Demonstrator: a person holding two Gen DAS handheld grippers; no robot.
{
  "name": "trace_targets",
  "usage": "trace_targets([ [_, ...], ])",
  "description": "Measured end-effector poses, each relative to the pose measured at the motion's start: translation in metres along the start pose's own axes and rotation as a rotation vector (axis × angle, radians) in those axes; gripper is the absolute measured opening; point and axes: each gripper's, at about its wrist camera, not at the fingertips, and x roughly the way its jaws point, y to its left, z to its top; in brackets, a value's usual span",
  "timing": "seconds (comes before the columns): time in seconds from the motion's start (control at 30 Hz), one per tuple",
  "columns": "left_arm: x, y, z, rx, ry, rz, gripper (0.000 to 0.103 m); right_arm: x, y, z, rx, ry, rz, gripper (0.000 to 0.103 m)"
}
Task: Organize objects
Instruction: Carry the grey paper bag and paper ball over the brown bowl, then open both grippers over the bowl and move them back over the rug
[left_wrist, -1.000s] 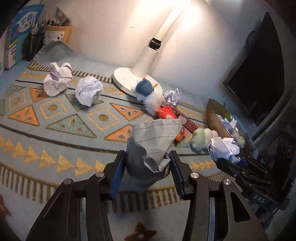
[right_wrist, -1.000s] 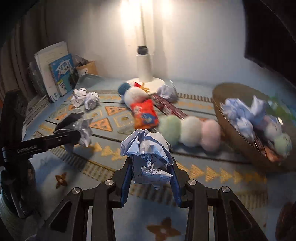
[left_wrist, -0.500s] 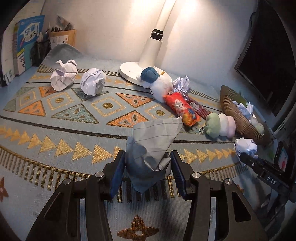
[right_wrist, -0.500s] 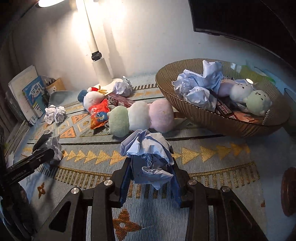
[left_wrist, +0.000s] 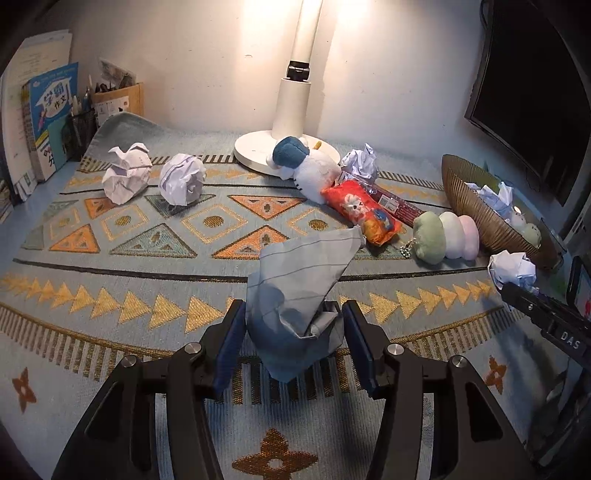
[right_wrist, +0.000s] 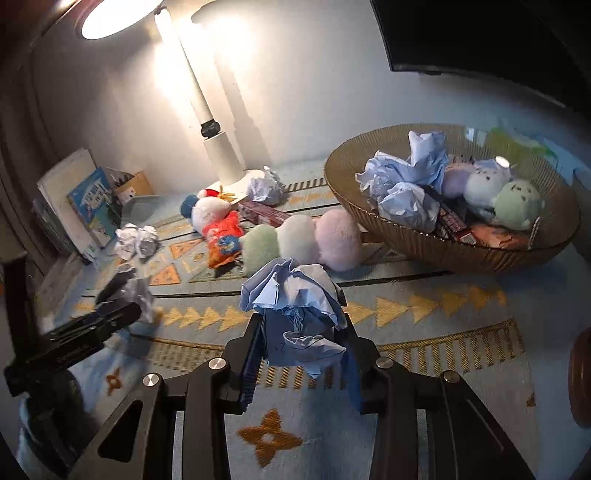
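Note:
My left gripper (left_wrist: 293, 314) holds a crumpled grey lined paper (left_wrist: 295, 288) above the patterned mat (left_wrist: 110, 295). Its jaws are opening, with the paper still touching both pads. My right gripper (right_wrist: 301, 325) is shut on a crumpled pale blue paper (right_wrist: 295, 295), short of the brown ribbed bowl (right_wrist: 443, 251). That bowl holds paper balls, small plush toys and packets. In the left wrist view the bowl (left_wrist: 476, 206) is at the right, with the right gripper's paper (left_wrist: 511, 266) in front of it.
On the mat lie two white paper balls (left_wrist: 125, 177) (left_wrist: 183, 179), another paper ball (left_wrist: 360, 162), a white plush with a blue cap (left_wrist: 314, 170), an orange snack pack (left_wrist: 365, 214) and a three-coloured plush (left_wrist: 447, 236). A lamp base (left_wrist: 258, 151) stands behind, books (left_wrist: 48, 118) at the left, a dark monitor (left_wrist: 535, 92) at the right.
Both views have rolled toward level. My right gripper has carried its paper toward the bowl, which now fills the upper right. The left jaws stand slightly wider around the grey paper.

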Motion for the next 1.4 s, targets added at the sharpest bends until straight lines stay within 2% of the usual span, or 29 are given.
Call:
trace_targets([
  [0.07,-0.005,-0.006,0.009,-0.012,0.005,-0.042,0.050,-0.021,-0.007,0.012,0.050,-0.029,0.036,0.037],
  [0.17,-0.024,-0.029,0.036,0.008,-0.054,-0.105,0.050,-0.057,-0.014,0.040,0.052,-0.106,-0.002,0.037],
  [0.3,-0.039,-0.089,0.084,0.118,-0.132,-0.185,0.050,-0.085,-0.038,0.084,0.087,-0.176,-0.126,0.037],
  [0.37,-0.033,-0.123,0.107,0.167,-0.147,-0.221,0.050,-0.087,-0.057,0.104,0.120,-0.187,-0.203,0.037],
  [0.43,-0.017,-0.152,0.127,0.189,-0.139,-0.258,0.050,-0.088,-0.077,0.118,0.185,-0.188,-0.221,0.037],
  [0.53,0.011,-0.178,0.148,0.139,-0.094,-0.337,0.050,-0.082,-0.099,0.138,0.250,-0.193,-0.237,0.038],
  [0.57,0.020,-0.185,0.153,0.132,-0.085,-0.347,0.050,-0.079,-0.104,0.144,0.254,-0.204,-0.247,0.043],
  [0.6,0.027,-0.191,0.157,0.134,-0.091,-0.346,0.050,-0.076,-0.108,0.152,0.253,-0.212,-0.250,0.061],
  [0.63,0.032,-0.198,0.162,0.137,-0.103,-0.345,0.050,-0.068,-0.113,0.160,0.259,-0.194,-0.249,0.070],
  [0.67,0.036,-0.205,0.166,0.136,-0.119,-0.357,0.050,-0.063,-0.116,0.167,0.269,-0.170,-0.235,0.073],
  [0.7,0.039,-0.210,0.169,0.133,-0.138,-0.375,0.057,-0.059,-0.119,0.171,0.276,-0.158,-0.217,0.073],
  [0.73,0.042,-0.215,0.172,0.137,-0.148,-0.386,0.081,-0.058,-0.119,0.174,0.278,-0.157,-0.215,0.073],
  [0.77,0.045,-0.218,0.173,0.146,-0.148,-0.388,0.093,-0.062,-0.118,0.174,0.274,-0.167,-0.228,0.073],
  [0.8,0.046,-0.221,0.174,0.148,-0.155,-0.390,0.100,-0.065,-0.116,0.173,0.265,-0.178,-0.237,0.073],
  [0.9,0.040,-0.211,0.170,0.152,-0.151,-0.394,0.100,-0.075,-0.112,0.163,0.261,-0.179,-0.235,0.073],
  [1.03,0.023,-0.176,0.156,0.099,-0.130,-0.404,0.100,-0.085,-0.098,0.140,0.290,-0.167,-0.174,0.073],
  [1.13,0.000,-0.144,0.141,0.068,-0.143,-0.369,0.100,-0.088,-0.066,0.124,0.234,-0.147,-0.153,0.074],
  [1.27,-0.031,-0.097,0.117,0.018,-0.153,-0.289,0.100,-0.073,-0.021,0.099,0.162,-0.095,-0.107,0.088],
  [1.4,-0.051,-0.040,0.086,-0.038,-0.164,-0.113,0.100,-0.041,0.019,0.062,0.087,-0.053,-0.091,0.089],
])
